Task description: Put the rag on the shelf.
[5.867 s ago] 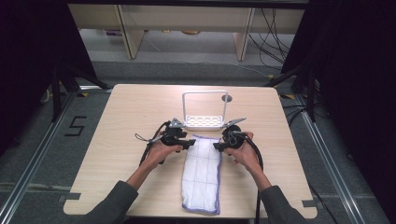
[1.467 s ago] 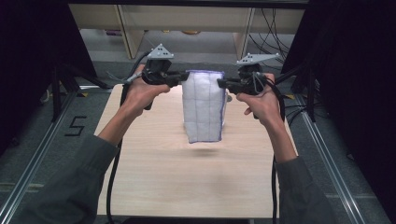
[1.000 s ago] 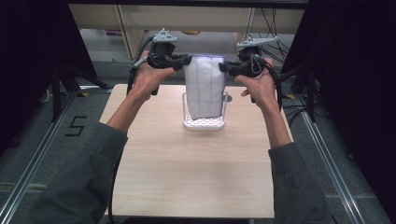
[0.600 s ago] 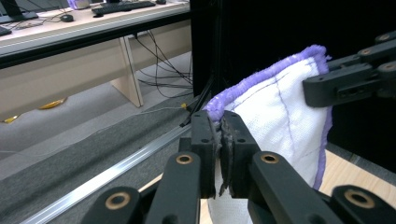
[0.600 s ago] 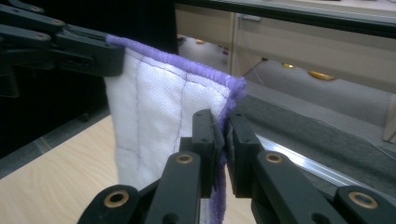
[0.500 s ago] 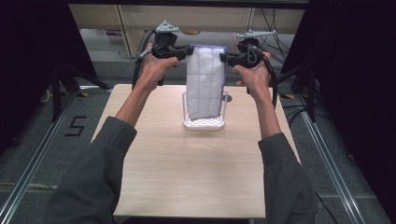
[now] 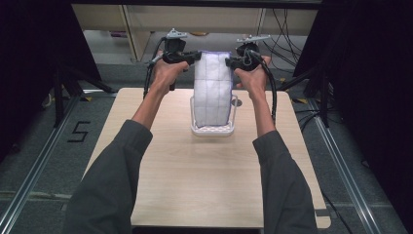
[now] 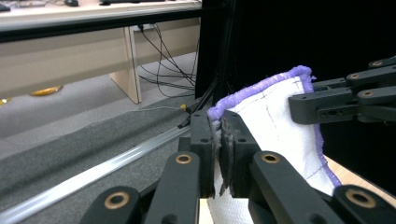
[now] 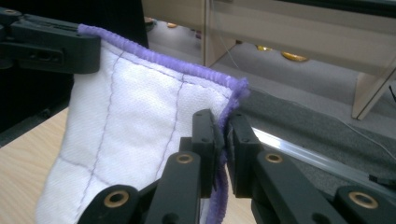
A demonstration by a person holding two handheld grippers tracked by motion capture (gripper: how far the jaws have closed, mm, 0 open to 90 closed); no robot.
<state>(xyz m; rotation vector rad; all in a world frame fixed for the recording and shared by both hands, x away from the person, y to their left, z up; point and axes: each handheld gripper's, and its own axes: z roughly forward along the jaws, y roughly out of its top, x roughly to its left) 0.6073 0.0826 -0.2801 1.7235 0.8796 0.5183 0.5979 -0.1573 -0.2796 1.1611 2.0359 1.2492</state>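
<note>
A white quilted cloth (image 7: 212,92) with a purple hem hangs upright between my two grippers, over the far part of the table. My left gripper (image 7: 196,56) is shut on its top left corner and my right gripper (image 7: 229,61) on its top right corner. The cloth's lower end reaches down into a small white rack (image 7: 213,130). In the left gripper view the jaws (image 8: 219,140) pinch the cloth (image 8: 280,126), with the other gripper (image 8: 336,102) across from them. In the right gripper view the jaws (image 9: 222,135) clamp the hem of the cloth (image 9: 135,121).
The rack stands on a light wooden table (image 7: 195,185), near its far edge. Beyond the table are a grey floor, a metal rail (image 8: 93,175), trailing cables and wooden furniture legs. Dark curtains flank both sides.
Both hands have carried the hanging cloth farther from the person and lower. Its bottom end now rests in the rack, where before it hung above the table.
</note>
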